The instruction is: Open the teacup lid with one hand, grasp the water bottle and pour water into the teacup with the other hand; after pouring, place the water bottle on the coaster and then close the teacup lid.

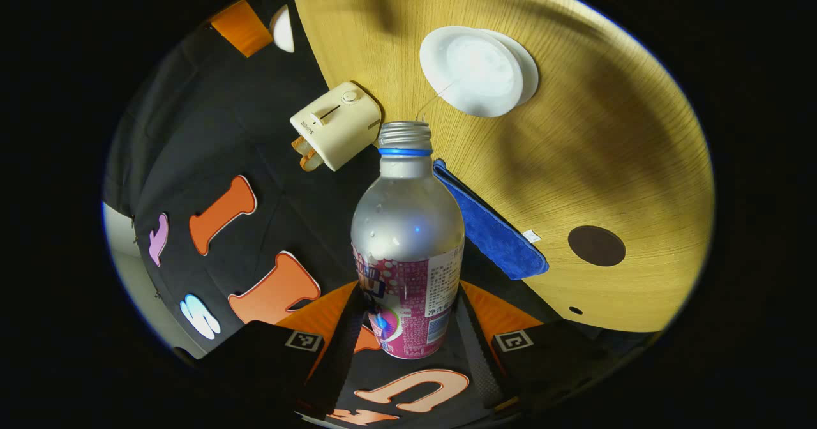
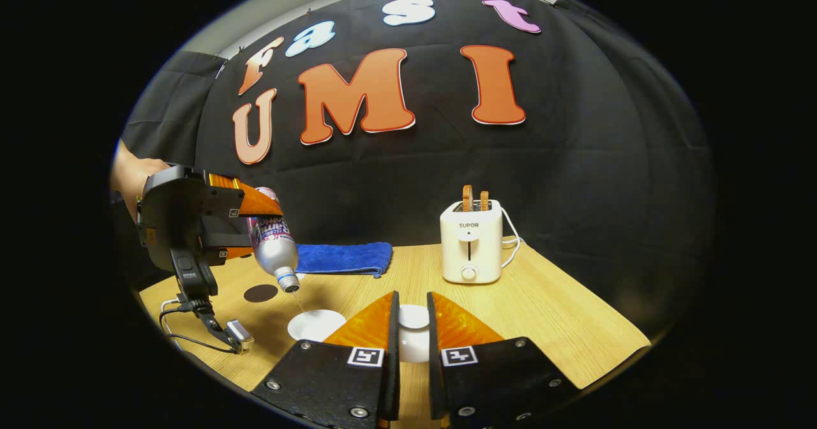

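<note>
I am gripping the water bottle (image 1: 407, 237) in my left gripper (image 1: 408, 327), tilted and trickling a thin stream into the teacup (image 1: 475, 71) at upper centre, while my right gripper (image 2: 412, 333) is pinching the teacup lid (image 2: 413, 317); tipping further risks overshooting the rim.

Left gripper view: camera rides high above table (image 1: 593, 161), rolled and tipped downward, looks along water bottle (image 1: 408, 237) close before lens; teacup (image 1: 475, 71) below, beyond bottle mouth.

Right gripper view: camera low, near table's (image 2: 562, 314) near edge, level, faces far wall; lid (image 2: 413, 317) close ahead.

Shared: teacup (image 2: 316, 324), toaster (image 1: 335, 126) (image 2: 471, 240), blue cloth (image 1: 491, 225) (image 2: 344, 258), dark coaster (image 1: 596, 246) (image 2: 260, 293), water bottle (image 2: 276, 250).
</note>
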`<state>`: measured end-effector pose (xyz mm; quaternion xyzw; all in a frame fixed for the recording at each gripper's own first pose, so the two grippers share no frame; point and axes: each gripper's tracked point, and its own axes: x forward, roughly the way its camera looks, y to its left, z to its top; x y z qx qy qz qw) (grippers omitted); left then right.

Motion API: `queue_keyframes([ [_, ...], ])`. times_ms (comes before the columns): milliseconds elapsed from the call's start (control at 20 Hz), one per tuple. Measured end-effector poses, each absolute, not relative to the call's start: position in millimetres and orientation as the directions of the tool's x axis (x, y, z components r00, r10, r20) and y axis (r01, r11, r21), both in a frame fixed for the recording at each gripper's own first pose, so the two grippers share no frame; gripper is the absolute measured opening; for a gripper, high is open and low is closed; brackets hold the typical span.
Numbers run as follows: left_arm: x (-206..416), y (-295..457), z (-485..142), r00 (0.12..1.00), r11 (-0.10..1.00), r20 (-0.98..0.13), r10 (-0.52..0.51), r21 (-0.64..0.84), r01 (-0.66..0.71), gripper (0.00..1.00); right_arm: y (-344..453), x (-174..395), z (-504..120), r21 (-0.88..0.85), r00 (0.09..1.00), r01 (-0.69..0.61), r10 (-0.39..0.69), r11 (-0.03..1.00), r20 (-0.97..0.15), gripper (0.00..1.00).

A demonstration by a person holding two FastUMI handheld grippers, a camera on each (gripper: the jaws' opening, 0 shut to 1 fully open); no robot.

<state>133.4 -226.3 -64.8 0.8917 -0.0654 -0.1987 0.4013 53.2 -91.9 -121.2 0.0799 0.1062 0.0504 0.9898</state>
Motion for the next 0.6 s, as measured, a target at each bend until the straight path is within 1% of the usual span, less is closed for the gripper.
queue_keyframes([
  [400, 129, -226, -56, 0.914, -0.650, -0.284, -0.289, 0.759, 0.030, 0.83, -88, 55, -121, 0.170, 0.971, -0.082, 0.117, 0.982, -0.208, 0.19],
  [500, 128, -225, -54, 0.912, -0.629, -0.279, -0.299, 0.777, 0.031, 0.83, -85, 55, -119, 0.175, 0.971, -0.087, 0.123, 0.981, -0.206, 0.19],
  [600, 128, -224, -55, 0.908, -0.582, -0.278, -0.313, 0.812, 0.048, 0.82, -81, 55, -119, 0.181, 0.969, -0.094, 0.132, 0.979, -0.208, 0.18],
])
